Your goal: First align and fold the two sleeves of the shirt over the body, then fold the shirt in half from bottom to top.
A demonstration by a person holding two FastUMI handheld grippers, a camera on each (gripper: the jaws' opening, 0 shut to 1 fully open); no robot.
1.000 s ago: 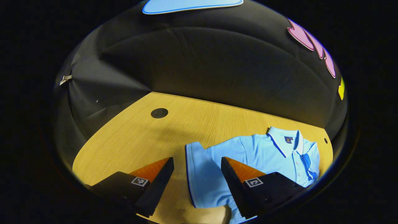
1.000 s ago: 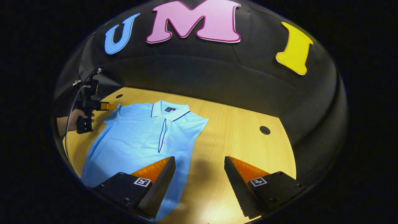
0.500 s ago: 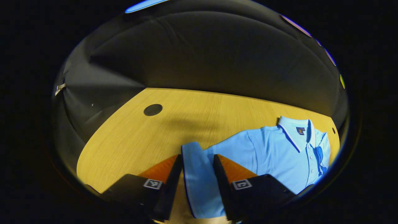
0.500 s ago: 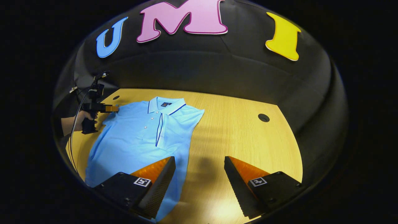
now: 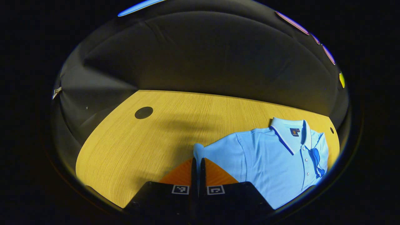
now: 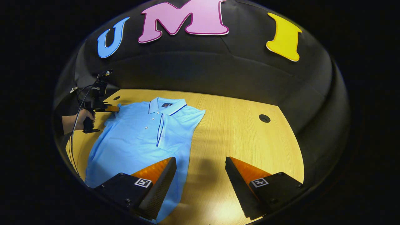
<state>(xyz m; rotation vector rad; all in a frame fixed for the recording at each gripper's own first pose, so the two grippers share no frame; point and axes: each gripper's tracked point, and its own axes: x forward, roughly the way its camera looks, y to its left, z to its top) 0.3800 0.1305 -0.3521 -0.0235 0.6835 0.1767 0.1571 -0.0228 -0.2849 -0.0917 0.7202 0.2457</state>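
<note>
A light blue polo shirt lies flat on the wooden table, collar toward the far wall. In the left gripper view my left gripper is shut on the tip of the shirt's sleeve, which bunches up just past the fingertips. The right gripper view shows the shirt from the hem side, with the left gripper and the hand holding it at the far sleeve. My right gripper stands open above the table, beside the shirt's lower right edge, with nothing between its fingers.
Round dark holes sit in the tabletop: one far left and a small one past the collar in the left gripper view, one on the right in the right gripper view. Black cloth walls close off the table's back.
My left gripper has shut on the sleeve's end, which now bunches between the fingers. The right gripper has stayed open and nearly still.
</note>
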